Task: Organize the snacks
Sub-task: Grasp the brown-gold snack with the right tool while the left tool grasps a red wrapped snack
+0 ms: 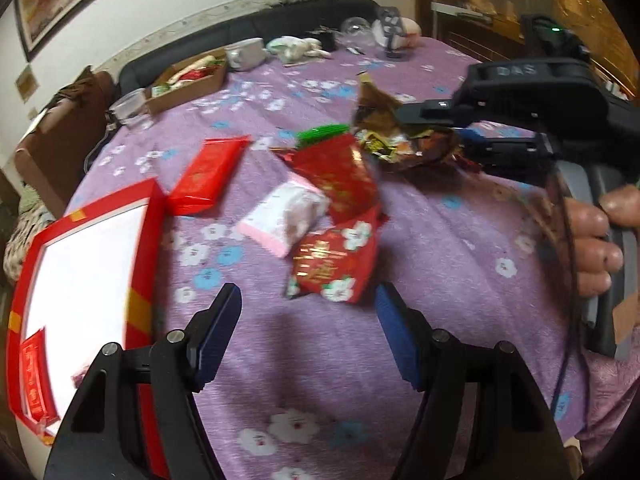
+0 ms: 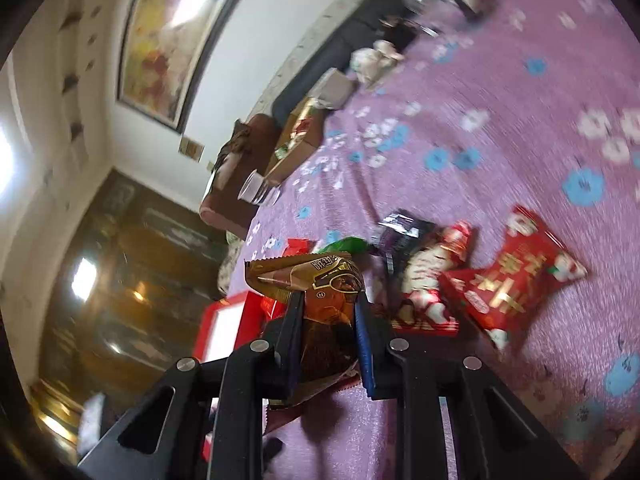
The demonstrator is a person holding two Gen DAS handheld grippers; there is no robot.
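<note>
My left gripper (image 1: 308,300) hangs open and holds nothing, just short of a red snack packet with white flowers (image 1: 332,264). Beyond it lie a pink and white packet (image 1: 284,212), a flat red packet (image 1: 208,172), a red foil packet (image 1: 340,176) and a green one (image 1: 320,134). A red box with a white inside (image 1: 92,280) stands at the left with a red packet (image 1: 36,376) in it. My right gripper (image 2: 328,308) is shut on a brown and gold packet (image 2: 324,280), lifted off the cloth. In the left wrist view, that right gripper (image 1: 432,126) and its packet (image 1: 380,108) hover over the pile.
A purple flowered cloth (image 1: 440,260) covers the table. At the back left are a cardboard box of snacks (image 1: 188,80), a white mug (image 1: 246,54) and a clear plastic cup (image 1: 130,110). A person's hand (image 1: 592,248) grips the right handle. More red packets (image 2: 516,280) lie to the right.
</note>
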